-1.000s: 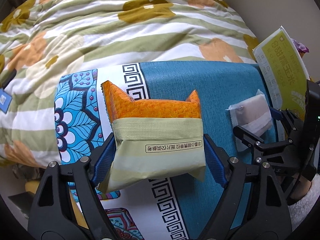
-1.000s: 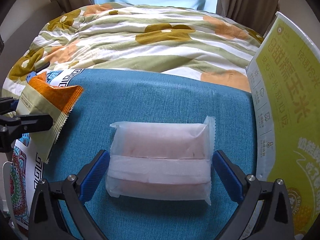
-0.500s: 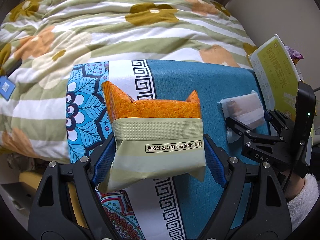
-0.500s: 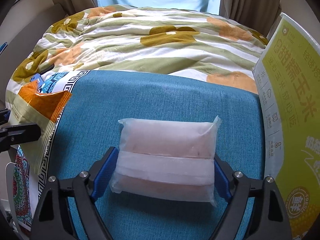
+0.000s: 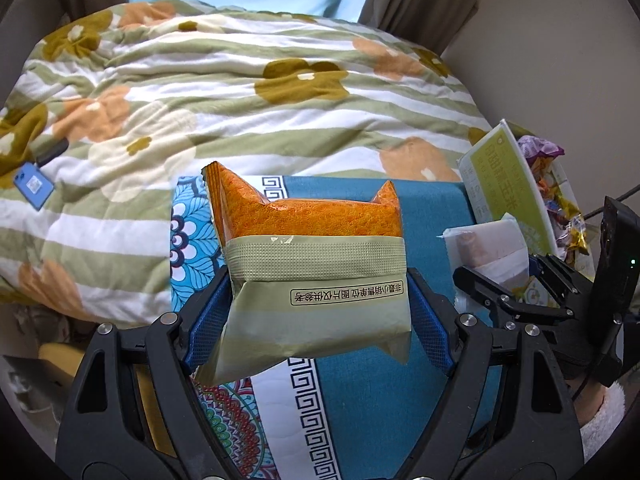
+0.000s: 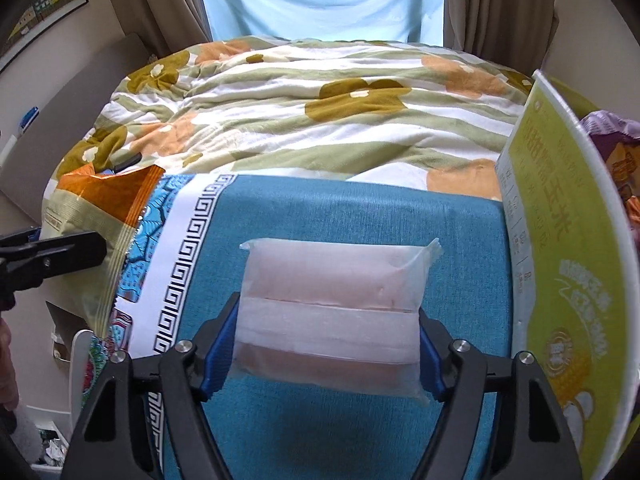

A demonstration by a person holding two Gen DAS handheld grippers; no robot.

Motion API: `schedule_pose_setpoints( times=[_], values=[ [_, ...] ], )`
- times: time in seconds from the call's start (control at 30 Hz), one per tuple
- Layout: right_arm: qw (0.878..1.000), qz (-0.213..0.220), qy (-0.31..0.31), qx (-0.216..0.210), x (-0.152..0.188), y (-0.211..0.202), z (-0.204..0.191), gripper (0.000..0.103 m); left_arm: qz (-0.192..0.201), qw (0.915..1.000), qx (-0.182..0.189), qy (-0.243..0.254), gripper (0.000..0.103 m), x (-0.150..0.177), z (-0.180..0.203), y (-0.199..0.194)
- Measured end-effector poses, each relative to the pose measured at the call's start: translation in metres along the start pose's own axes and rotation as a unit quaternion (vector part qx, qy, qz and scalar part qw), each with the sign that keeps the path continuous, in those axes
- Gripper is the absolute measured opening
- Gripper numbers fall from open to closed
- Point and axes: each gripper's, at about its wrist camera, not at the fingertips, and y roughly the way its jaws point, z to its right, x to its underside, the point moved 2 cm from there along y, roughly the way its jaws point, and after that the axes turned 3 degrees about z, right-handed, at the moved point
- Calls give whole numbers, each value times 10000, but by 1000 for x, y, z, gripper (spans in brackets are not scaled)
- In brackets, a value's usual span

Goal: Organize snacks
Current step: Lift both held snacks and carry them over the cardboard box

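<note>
My left gripper (image 5: 320, 312) is shut on an orange and pale green snack packet (image 5: 312, 248), which hangs above the patterned edge of the teal cloth (image 5: 424, 208). In the right wrist view a frosted white packet (image 6: 332, 308) with pinkish contents sits between the blue pads of my right gripper (image 6: 328, 344). Those jaws are closing, the pads press both ends of the packet, and it is up off the teal cloth (image 6: 360, 208). The orange packet (image 6: 92, 208) shows at the left of that view.
A tall yellow-green box flap (image 6: 560, 240) stands on the right with loose wrapped sweets (image 5: 556, 200) behind it. A flowered striped quilt (image 5: 240, 92) covers the bed beyond the cloth. A blue phone (image 5: 32, 186) lies on the quilt at the left.
Both grippers have risen. The right jaws went from wide around the white packet to pressing on it, and lifted it off the cloth. The left still holds the orange packet.
</note>
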Motion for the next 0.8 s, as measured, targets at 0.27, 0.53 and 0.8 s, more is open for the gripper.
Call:
schedule_pose_setpoints(
  times=[0.27, 0.53, 0.8],
  values=[
    [9973, 703, 174, 116, -26, -100, 23, 71, 447, 9979, 286, 367, 80, -26, 78, -45],
    [9923, 1055, 535, 376, -25, -175, 103, 71, 671, 9927, 663, 753, 80, -26, 200, -52],
    [9860, 1277, 841, 665, -13, -221, 199, 71, 461, 9893, 850, 1090, 80, -11, 313, -15]
  ],
)
